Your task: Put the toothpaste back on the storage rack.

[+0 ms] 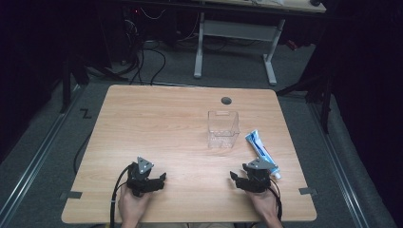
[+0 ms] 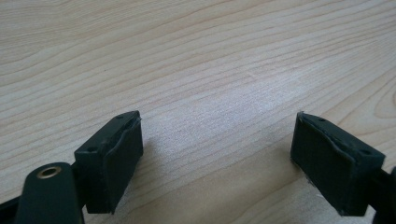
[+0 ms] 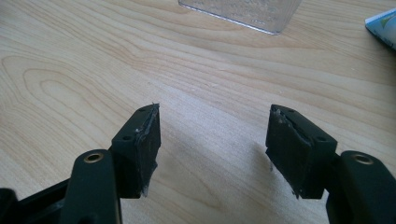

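Trouble looks likeliest at the pick-up. The toothpaste tube [image 1: 262,153] lies flat on the table [image 1: 157,123], just to the right of the clear plastic box [image 1: 223,128] and apart from it, with its capped end pointing toward the person. A tube lying that flat gives the jaws little to bite. Closing across its soft middle could squash it or let it slide out, and coming down too steeply could scrape the tips along the wood.

The right gripper [image 1: 243,179] rests near the table's front edge, in front of the box and close to the tube's capped end, jaws spread wide and holding nothing. The left gripper [image 1: 154,181] sits well to the left of the box, also at the front edge, jaws likewise apart and empty.

The box stands upright with its top open, and nothing can be seen inside it. It is light and see-through, so a nudge from the tube or a jaw against its rim could tip or shove it, and the walls may be hard to judge on approach.
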Motion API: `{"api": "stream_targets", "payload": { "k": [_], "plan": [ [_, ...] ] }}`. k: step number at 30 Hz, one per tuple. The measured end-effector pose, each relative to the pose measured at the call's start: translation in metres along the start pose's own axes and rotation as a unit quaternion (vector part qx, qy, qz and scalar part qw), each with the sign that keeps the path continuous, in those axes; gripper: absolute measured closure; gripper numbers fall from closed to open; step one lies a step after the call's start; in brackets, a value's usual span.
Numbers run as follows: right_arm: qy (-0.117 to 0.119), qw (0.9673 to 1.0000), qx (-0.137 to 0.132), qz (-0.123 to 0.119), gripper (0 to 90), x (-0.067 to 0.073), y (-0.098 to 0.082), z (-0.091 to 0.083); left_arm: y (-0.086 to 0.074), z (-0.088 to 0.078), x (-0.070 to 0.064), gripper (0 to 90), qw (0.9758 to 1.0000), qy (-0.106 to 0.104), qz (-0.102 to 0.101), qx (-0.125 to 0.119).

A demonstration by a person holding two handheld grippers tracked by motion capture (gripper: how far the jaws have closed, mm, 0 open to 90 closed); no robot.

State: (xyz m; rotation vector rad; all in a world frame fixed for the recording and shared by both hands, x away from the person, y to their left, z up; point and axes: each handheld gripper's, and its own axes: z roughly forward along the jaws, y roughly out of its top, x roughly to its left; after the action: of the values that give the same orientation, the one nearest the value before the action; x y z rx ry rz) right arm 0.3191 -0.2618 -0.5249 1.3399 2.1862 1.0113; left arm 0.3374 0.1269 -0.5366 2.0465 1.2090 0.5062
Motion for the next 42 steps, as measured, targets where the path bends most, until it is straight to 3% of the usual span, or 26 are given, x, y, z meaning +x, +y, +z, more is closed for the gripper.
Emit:
{"api": "stream_targets", "payload": {
  "k": [7,32,42],
  "plan": [
    [0.004,0.9996,-0.003,0.027,36.0,-0.007,0.002,-0.01,0.0,0.0,0.0,17.2,1.0,0.0,0.0,0.0],
    [-0.016,0.9996,0.002,0.021,36.7,-0.022,0.004,-0.032,0.0,0.0,0.0,17.2,1.0,0.0,0.0,0.0],
    [-0.031,0.999,0.006,0.032,45.2,-0.032,0.006,-0.038,0.0,0.0,0.0,17.2,1.0,0.0,0.0,0.0]
  ]
}}
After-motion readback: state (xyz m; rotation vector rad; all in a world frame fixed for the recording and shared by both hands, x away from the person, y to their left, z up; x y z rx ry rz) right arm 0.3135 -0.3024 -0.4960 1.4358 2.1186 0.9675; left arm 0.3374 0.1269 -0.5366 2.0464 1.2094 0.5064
